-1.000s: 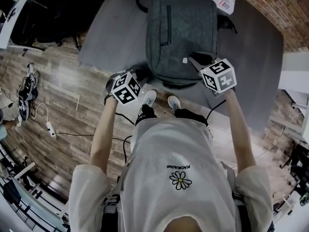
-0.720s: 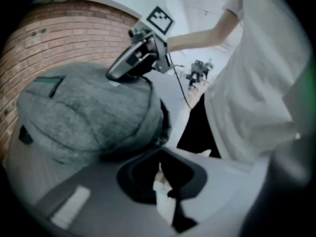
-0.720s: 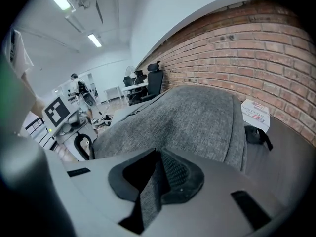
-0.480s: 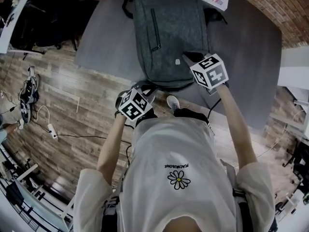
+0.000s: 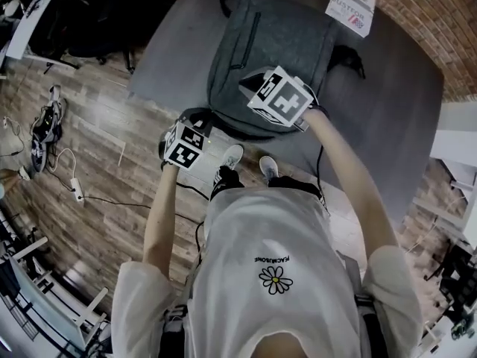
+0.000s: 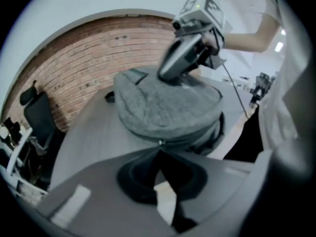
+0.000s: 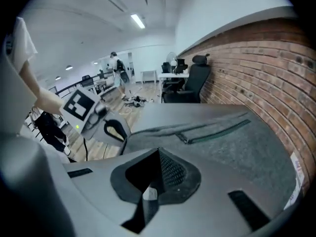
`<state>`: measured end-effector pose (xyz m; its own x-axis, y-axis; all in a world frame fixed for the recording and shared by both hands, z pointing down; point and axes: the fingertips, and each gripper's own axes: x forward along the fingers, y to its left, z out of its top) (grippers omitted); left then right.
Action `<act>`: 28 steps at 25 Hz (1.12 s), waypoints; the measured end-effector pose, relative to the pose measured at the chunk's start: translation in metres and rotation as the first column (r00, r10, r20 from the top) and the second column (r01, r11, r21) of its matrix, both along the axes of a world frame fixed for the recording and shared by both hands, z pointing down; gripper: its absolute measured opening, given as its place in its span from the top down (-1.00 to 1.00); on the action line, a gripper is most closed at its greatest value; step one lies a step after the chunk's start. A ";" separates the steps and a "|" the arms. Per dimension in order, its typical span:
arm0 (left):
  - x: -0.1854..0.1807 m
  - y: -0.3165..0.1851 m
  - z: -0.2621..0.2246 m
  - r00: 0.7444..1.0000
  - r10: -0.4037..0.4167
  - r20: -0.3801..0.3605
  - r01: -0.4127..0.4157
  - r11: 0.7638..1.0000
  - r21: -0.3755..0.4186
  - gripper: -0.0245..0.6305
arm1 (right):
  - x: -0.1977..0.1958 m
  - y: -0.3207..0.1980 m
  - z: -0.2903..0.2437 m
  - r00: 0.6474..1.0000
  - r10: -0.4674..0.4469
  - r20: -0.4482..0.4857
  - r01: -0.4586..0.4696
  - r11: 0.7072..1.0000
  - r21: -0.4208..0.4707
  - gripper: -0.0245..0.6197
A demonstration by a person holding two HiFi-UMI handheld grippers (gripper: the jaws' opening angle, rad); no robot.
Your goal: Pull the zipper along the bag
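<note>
We can't see inside bag (image 5: pixel 298 43). Left hand-held gripper (image 6: pixel 159 150) pinches its pull (image 6: pixel 159 142); right hand-held gripper (image 7: pixel 158 153) just closed, empty, over bag.

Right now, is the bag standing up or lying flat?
Lying flat: the head view shows the bag face-up on the table, its pocket zip facing up.

A grey table (image 5: pixel 387 110) carries a grey backpack (image 5: pixel 291 43) (lying flat) and a printed card (image 5: pixel 352 4).
</note>
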<state>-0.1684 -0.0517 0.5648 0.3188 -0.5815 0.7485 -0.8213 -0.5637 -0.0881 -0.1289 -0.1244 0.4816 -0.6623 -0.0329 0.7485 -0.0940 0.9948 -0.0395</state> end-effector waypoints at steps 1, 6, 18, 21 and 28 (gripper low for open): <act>-0.018 -0.009 -0.001 0.999 -0.023 0.025 0.023 1.000 0.007 0.92 | -0.010 -0.005 0.009 1.000 0.020 -0.020 -0.020 1.000 -0.015 0.93; -0.061 -0.030 -0.003 0.993 0.012 0.116 -0.009 1.000 -0.028 0.92 | -0.046 -0.036 0.025 0.980 0.167 -0.105 -0.184 0.967 -0.178 0.93; 0.000 0.021 -0.002 0.986 0.152 0.075 -0.141 0.980 -0.138 0.90 | -0.048 -0.036 0.036 0.972 0.171 -0.161 -0.207 0.949 -0.238 0.93; 0.035 0.026 -0.004 0.990 0.140 -0.024 -0.142 0.975 -0.172 0.90 | -0.049 -0.037 0.037 0.971 0.175 -0.165 -0.210 0.951 -0.226 0.93; 0.098 0.022 -0.005 0.988 0.089 -0.126 -0.110 0.980 -0.168 0.91 | -0.050 -0.036 0.039 0.973 0.151 -0.173 -0.180 0.969 -0.170 0.92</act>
<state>-0.0704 -0.0298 0.5599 0.4598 -0.4064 0.7896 -0.7590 -0.6415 0.1118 -0.1793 -0.1606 0.5210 -0.5326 0.0150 0.8463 -0.2767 0.9418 -0.1908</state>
